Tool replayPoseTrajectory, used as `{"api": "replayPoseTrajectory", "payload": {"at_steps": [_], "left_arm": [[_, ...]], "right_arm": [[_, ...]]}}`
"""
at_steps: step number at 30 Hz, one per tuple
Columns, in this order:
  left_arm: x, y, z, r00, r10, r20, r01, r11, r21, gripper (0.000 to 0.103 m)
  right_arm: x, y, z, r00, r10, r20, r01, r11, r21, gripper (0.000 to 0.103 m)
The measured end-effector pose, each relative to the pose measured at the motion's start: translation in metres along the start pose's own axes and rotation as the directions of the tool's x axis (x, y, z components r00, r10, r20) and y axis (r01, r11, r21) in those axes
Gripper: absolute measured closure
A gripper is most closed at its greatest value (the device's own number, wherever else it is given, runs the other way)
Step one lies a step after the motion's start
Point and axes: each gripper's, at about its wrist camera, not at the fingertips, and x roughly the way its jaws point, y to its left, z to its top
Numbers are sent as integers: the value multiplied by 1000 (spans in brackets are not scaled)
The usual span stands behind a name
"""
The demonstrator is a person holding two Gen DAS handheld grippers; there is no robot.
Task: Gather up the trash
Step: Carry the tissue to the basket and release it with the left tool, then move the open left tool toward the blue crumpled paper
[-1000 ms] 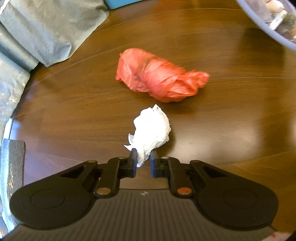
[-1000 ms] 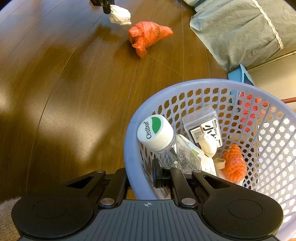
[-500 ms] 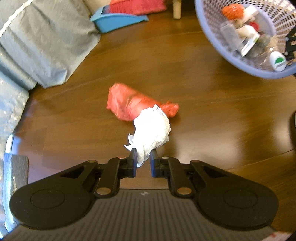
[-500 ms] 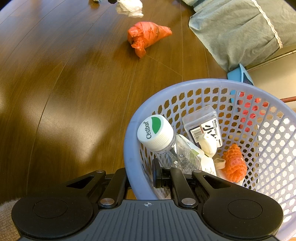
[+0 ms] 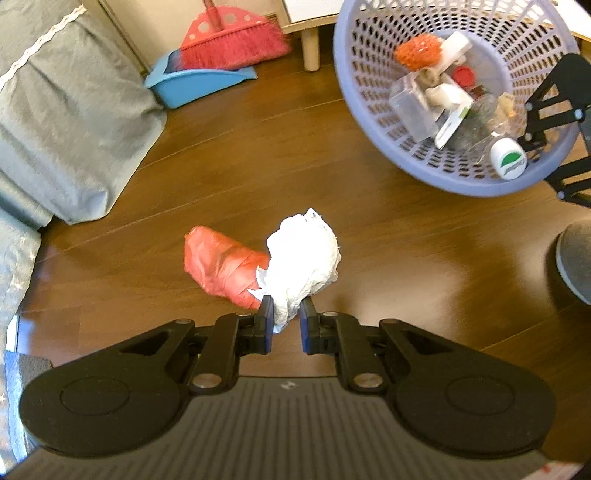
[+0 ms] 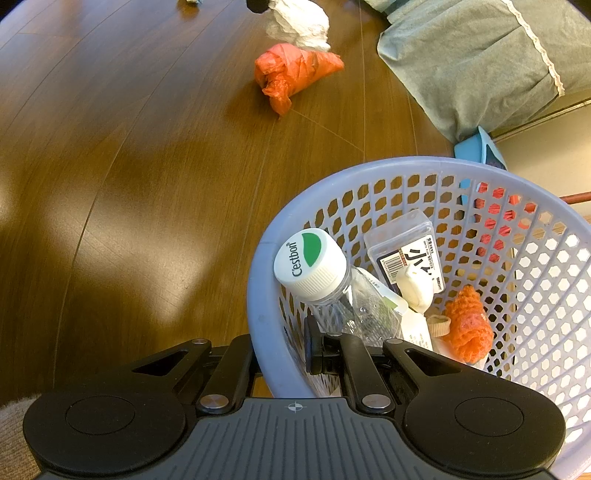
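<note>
Wood floor (image 5: 369, 206); basket (image 6: 258, 295) with bottle (image 6: 325, 280)

right gripper (image 6: 282, 349) clamped lavender basket (image 6: 258, 317) rim | basket held C'estbon bottle (image 6: 314, 269), barcoded plastic case (image 6: 406, 247), orange mesh wad (image 6: 467, 328) | orange plastic bag (image 6: 295, 74) on wood floor (image 6: 129, 166) | white paper wad (image 6: 299, 20) above it

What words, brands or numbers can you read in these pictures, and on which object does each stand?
"C'estbon": on the white bottle cap, beside a green mark.
Barcode and large dark characters: on the clear plastic box's label, not legible.
Label on a white pack: too small to read.
</note>
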Motion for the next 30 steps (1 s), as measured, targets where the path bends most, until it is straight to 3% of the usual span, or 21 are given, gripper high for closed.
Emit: {"api": "replayPoseTrajectory", "payload": {"at_steps": [8,14,18,20,21,22,26,30], "left_arm": [[-11,-23,42,995,-58,79,53,996,73,92],[-18,-49,87,982,-110,154,85,983,163,92],[-25,-71,123,964,-133,230,78,970,232,91],[-26,-82,137,944,-174,280,103,963,248,79],[-25,-88,143,935,-198,293,123,959,254,60],[-23,-93,149,933,-204,297,124,956,265,55],[-22,-92,142,940,-161,301,90,968,236,56],[-12,-68,108,968,-100,232,74,991,114,57]], "right_arm": [[1,0,1,1000,-1,1,1,1000,5,98],[1,0,0,1000,1,5,-1,1000,7,98],[1,-1,2,1000,2,7,-2,1000,13,99],[1,-1,3,1000,4,8,-4,1000,11,99],[2,0,3,1000,4,8,-5,1000,10,99],[1,0,2,1000,5,9,-5,1000,10,99],[4,-2,3,1000,7,14,-7,1000,17,99],[8,-3,4,1000,3,17,-4,1000,19,98]]}}
